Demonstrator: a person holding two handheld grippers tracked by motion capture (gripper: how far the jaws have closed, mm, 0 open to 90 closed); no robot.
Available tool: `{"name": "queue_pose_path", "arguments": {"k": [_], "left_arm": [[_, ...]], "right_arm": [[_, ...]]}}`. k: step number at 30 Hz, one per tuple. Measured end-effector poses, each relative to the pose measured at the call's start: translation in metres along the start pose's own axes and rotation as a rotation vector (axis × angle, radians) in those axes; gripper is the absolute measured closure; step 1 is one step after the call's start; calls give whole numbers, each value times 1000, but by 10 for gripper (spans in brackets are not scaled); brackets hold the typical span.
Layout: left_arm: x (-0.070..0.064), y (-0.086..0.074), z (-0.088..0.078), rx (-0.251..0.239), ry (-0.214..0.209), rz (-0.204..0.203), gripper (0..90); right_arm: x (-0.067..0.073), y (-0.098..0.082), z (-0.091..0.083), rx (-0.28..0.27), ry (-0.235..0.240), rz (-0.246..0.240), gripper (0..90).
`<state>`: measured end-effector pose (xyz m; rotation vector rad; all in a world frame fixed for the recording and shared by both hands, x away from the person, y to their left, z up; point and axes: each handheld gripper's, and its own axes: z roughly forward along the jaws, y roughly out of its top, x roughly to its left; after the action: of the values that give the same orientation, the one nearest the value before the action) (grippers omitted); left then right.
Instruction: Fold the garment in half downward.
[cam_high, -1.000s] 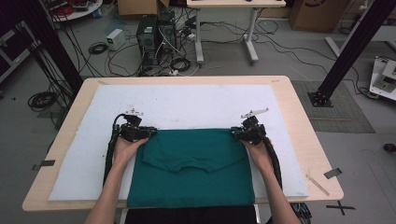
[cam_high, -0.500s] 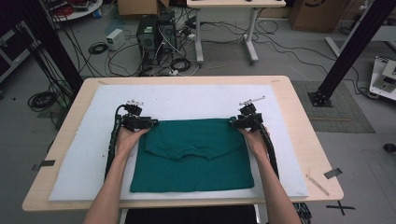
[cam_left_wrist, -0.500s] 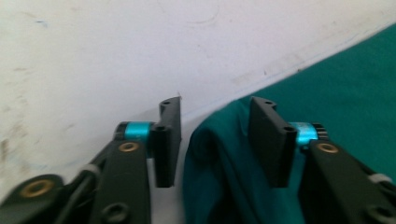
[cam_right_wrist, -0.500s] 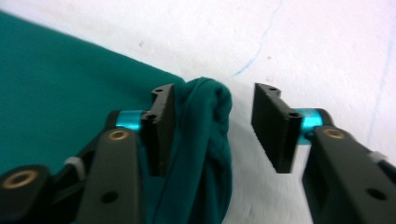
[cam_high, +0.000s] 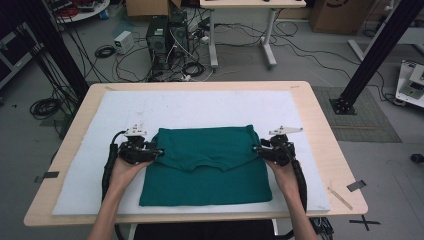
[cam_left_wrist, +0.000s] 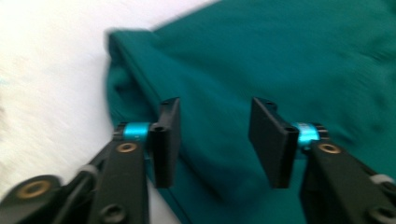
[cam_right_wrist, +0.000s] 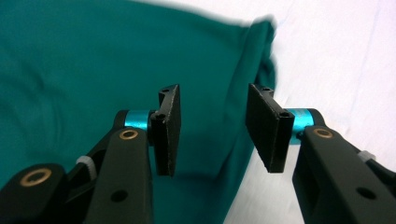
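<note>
White padding (cam_high: 310, 125) covers your table, and the green shirt (cam_high: 207, 165) now lies on it folded over, settled flat. Your left gripper (cam_high: 159, 151) and right gripper (cam_high: 256, 148) have just let go, jaws apart and empty beside its side edges, so this fold looks finished.

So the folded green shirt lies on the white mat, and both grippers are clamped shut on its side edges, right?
Not quite. The green shirt does lie folded on the white mat, but both grippers have just been opening: the left gripper and right gripper stand open with nothing pinched between the pads, as the two gripper views show.
</note>
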<state>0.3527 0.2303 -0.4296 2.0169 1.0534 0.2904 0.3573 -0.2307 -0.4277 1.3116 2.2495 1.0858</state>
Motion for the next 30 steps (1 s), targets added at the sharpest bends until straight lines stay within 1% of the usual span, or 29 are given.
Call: {"name": "queue_pose_path", "arguments": {"k": [2, 4, 6, 8, 9, 11, 13, 14, 15, 17, 19, 20, 21, 23, 24, 26, 27, 30], "left_arm": [[-3, -6, -3, 7, 5, -1, 556], [-4, -11, -4, 15, 5, -4, 557], [-6, -14, -1, 16, -1, -12, 556], [-8, -16, 2, 33, 19, 1, 556], [-10, -17, 4, 41, 28, 14, 570], [-12, -17, 4, 36, 54, 29, 614], [-11, -18, 3, 33, 67, 33, 670], [-11, -19, 3, 28, 71, 35, 711], [-11, -20, 2, 24, 74, 40, 752], [-10, -22, 1, 11, 62, 32, 805], [-8, -24, 0, 0, 54, 18, 824], [-8, -24, 0, 1, 55, 21, 828], [-8, -25, 0, 1, 54, 23, 831], [-9, -25, 0, -4, 54, 21, 836], [-8, -25, 0, -2, 55, 23, 842], [-8, -24, 1, -1, 54, 28, 849], [-9, -24, 1, 0, 56, 30, 851], [-8, -24, 1, -4, 52, 32, 856]], "right_arm": [[4, -7, 0, 18, -1, -7, 564], [6, -12, -1, 11, 0, -17, 558], [7, -16, -2, 9, -1, -7, 549], [9, -17, -2, 10, -10, -14, 534], [9, -18, -1, 15, -13, -19, 523], [9, -18, 2, 30, -13, -34, 523], [10, -18, 6, 43, -18, -57, 572], [11, -18, 7, 59, -22, -55, 600], [12, -19, 7, 59, -25, -62, 615], [14, -19, 7, 54, -38, -73, 624], [14, -20, 6, 45, -59, -74, 608], [13, -21, 6, 37, -73, -57, 572], [13, -22, 4, 26, -84, -44, 571], [12, -22, 3, 14, -90, -40, 572], [12, -22, 3, 16, -91, -45, 581], [11, -22, 7, 30, -70, -76, 611], [12, -22, 9, 41, -72, -88, 626], [12, -20, 9, 41, -69, -89, 724]]}}
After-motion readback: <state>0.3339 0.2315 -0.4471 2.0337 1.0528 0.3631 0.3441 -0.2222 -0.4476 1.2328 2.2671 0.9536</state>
